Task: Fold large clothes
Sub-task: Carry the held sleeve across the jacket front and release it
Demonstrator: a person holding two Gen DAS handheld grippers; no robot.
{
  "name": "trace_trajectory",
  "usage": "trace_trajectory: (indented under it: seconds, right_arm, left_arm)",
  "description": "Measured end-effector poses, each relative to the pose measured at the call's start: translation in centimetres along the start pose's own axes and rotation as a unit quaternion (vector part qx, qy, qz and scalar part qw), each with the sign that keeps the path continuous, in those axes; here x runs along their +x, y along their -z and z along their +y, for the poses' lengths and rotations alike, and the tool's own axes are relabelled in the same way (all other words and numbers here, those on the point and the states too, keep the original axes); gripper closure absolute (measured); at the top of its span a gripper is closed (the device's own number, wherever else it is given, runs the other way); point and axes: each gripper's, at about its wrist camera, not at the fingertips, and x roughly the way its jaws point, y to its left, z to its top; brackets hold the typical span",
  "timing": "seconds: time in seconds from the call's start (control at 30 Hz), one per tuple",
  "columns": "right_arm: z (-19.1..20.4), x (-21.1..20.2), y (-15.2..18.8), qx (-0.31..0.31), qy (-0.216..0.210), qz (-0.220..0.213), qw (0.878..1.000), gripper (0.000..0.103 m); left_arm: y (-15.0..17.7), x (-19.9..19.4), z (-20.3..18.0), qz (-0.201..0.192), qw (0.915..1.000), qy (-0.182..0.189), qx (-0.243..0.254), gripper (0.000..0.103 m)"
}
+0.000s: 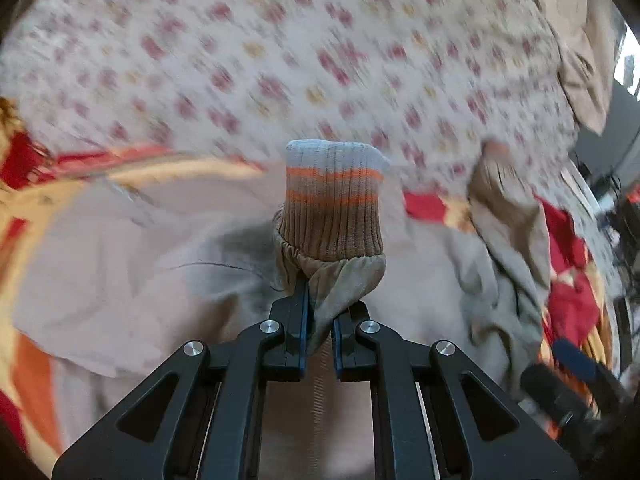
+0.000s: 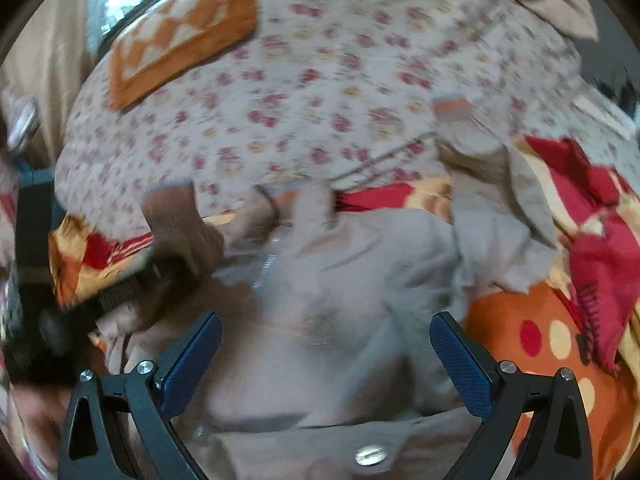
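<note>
Jacket (image 2: 344, 280) spread on bed (image 1: 280, 60) | soft, light, limp; ribbed cuff (image 1: 334, 204) firmest hold | left hand-held gripper (image 1: 320, 320) clenched on sleeve behind cuff | right hand-held gripper (image 2: 326, 356) released above body.

L claw (image 1: 320, 320) clamped tight, R claw (image 2: 326, 354) spread wide.

The jacket (image 2: 340, 280) lies on the bedsheet (image 2: 320, 100), a cushion (image 2: 532, 344) at its right, a mat (image 2: 180, 40) beyond.

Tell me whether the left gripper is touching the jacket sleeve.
Touching. The left wrist view shows the left gripper with its fingers pinched on the beige jacket sleeve just below its striped cuff.
</note>
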Motion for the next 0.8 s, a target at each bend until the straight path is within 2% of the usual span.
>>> trace_trajectory:
  seconds: [0.07, 0.13, 0.17, 0.2, 0.23, 0.27, 0.3, 0.33, 0.4, 0.47, 0.5, 0.6, 0.67, 0.73, 0.8]
  right_arm:
    - [-1.3, 0.9, -0.2, 0.030, -0.006, 0.021, 0.999, 0.000]
    - [-2.1, 1.4, -0.3, 0.049, -0.019, 0.035, 0.998, 0.000]
    - [-2.1, 1.6, -0.3, 0.052, -0.024, 0.038, 0.998, 0.000]
    - [-2.0, 1.6, -0.2, 0.052, -0.029, 0.040, 0.997, 0.000]
    - [-1.8, 1.6, -0.1, 0.050, -0.035, 0.040, 0.997, 0.000]
    - [-1.4, 1.6, 0.0, 0.047, -0.042, 0.041, 0.997, 0.000]
    - [-1.1, 1.7, 0.2, 0.044, -0.049, 0.043, 0.997, 0.000]
    - [-0.6, 1.8, 0.3, 0.040, -0.059, 0.047, 0.996, 0.000]
    - [0.2, 2.3, 0.6, 0.033, -0.073, 0.055, 0.995, 0.000]
    - [1.5, 3.2, 0.8, 0.022, -0.082, 0.070, 0.994, 0.000]
    - [2.0, 3.6, 0.9, 0.016, -0.083, 0.076, 0.994, 0.000]
    - [3.6, 5.4, 1.4, 0.001, -0.067, 0.096, 0.993, 0.000]
    - [4.0, 6.7, 1.7, 0.009, -0.066, 0.117, 0.991, 0.000]
    - [4.1, 8.0, 2.0, 0.028, -0.081, 0.144, 0.986, 0.000]
    - [4.3, 8.8, 2.3, 0.048, -0.096, 0.158, 0.982, 0.000]
  left_arm:
    - [0.7, 1.5, -0.4, 0.021, 0.9997, 0.008, 0.008, 0.094]
    - [1.0, 2.0, -0.1, 0.039, 0.9989, 0.023, 0.011, 0.083]
    - [1.0, 1.7, 0.3, 0.045, 0.9981, 0.040, 0.010, 0.069]
    - [0.7, 0.8, 1.0, 0.050, 0.9959, 0.075, 0.001, 0.061]
    - [0.6, 0.0, 1.6, 0.046, 0.9941, 0.098, -0.006, 0.058]
    - [0.6, -1.1, 2.2, 0.037, 0.9926, 0.115, -0.009, 0.050]
    - [0.5, -2.2, 2.7, 0.030, 0.9918, 0.124, -0.008, 0.040]
    - [0.5, -3.8, 3.6, 0.023, 0.9923, 0.121, -0.004, 0.036]
    - [0.8, -6.4, 5.5, 0.001, 0.9956, 0.094, -0.001, 0.034]
    - [1.2, -8.0, 7.4, -0.016, 0.9988, 0.045, -0.002, 0.034]
    - [1.5, -8.9, 9.1, -0.026, 0.9996, 0.000, -0.008, 0.034]
    - [2.4, -9.9, 13.2, -0.053, 0.9951, -0.074, -0.037, 0.034]
    - [2.8, -9.6, 15.8, -0.049, 0.9904, -0.114, -0.061, 0.034]
    - [3.2, -9.1, 18.5, -0.029, 0.9860, -0.135, -0.094, 0.034]
    - [3.5, -9.1, 20.3, -0.027, 0.9831, -0.133, -0.123, 0.034]
